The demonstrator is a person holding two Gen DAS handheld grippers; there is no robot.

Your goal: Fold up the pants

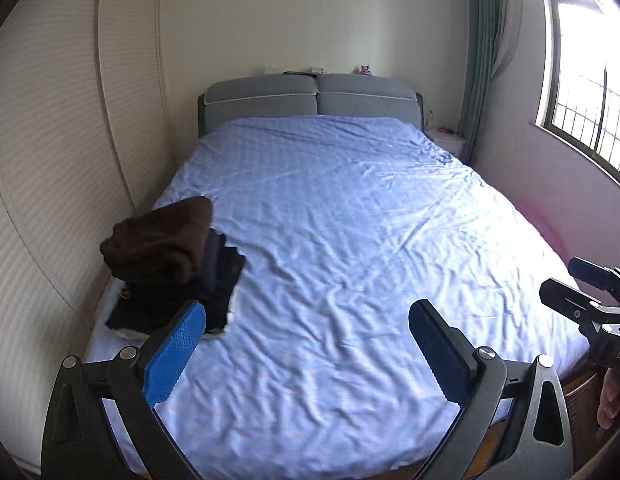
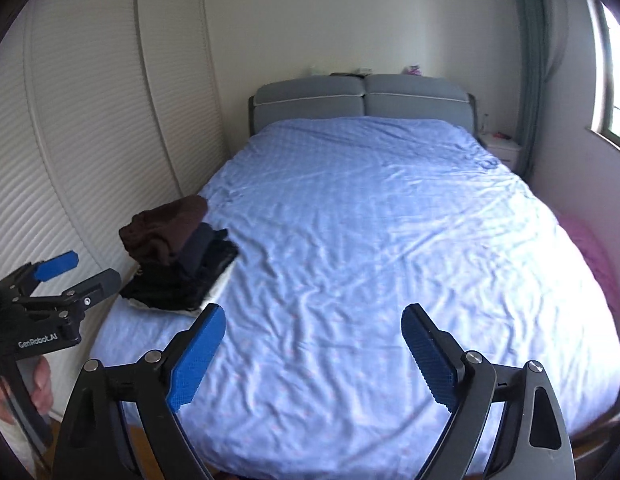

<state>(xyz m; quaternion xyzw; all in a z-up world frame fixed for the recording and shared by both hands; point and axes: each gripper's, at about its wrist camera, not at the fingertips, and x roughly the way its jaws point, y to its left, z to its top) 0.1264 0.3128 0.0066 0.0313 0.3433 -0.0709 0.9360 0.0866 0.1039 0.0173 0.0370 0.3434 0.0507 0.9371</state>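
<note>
Above the bed (image 1: 330,220), both grippers empty, jaws apart; folded pants (image 1: 169,256) left.

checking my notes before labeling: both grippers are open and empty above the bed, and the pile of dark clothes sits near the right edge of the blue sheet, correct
Not quite. The pile of dark clothes sits near the left edge of the blue sheet, next to the white wardrobe doors, as both wrist views show. The rest holds: the left gripper and the right gripper are both open and empty above the bed.
</note>
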